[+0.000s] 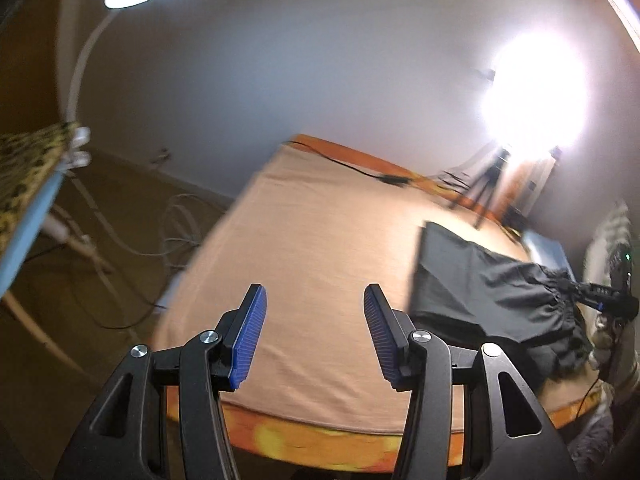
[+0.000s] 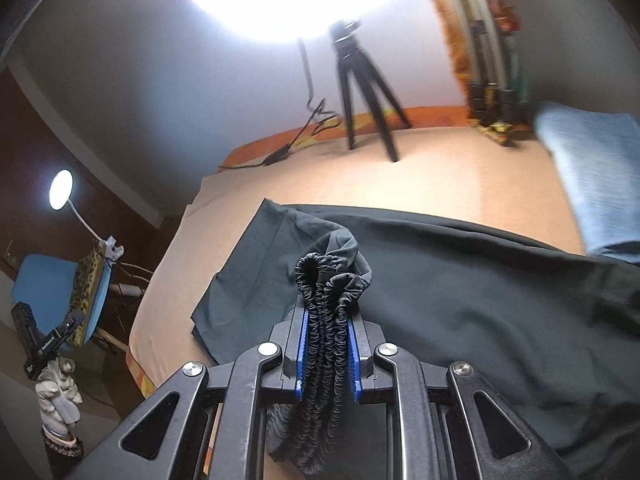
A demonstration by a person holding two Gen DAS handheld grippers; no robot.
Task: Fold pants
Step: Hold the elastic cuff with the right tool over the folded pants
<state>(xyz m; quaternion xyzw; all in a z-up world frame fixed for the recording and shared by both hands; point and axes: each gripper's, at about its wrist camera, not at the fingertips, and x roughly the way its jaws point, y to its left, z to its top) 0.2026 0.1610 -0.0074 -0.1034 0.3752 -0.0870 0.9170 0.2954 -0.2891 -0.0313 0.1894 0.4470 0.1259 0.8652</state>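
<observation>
Dark pants (image 2: 460, 280) lie spread on a peach-covered bed (image 2: 440, 176). My right gripper (image 2: 326, 320) is shut on their bunched elastic waistband (image 2: 324, 300) and holds it up off the cloth. In the left wrist view the pants (image 1: 480, 292) lie at the right, with the right gripper (image 1: 600, 300) at their gathered waistband. My left gripper (image 1: 316, 300) is open and empty, above the bare bed (image 1: 312, 248) to the left of the pants. It also shows at the far left of the right wrist view (image 2: 44, 348).
A black tripod (image 2: 360, 92) with a bright lamp and a cable (image 2: 280, 152) stands at the bed's far edge. A light blue cloth (image 2: 592, 176) lies at the right. A blue chair (image 2: 48, 292) and desk lamp (image 2: 62, 188) stand left of the bed.
</observation>
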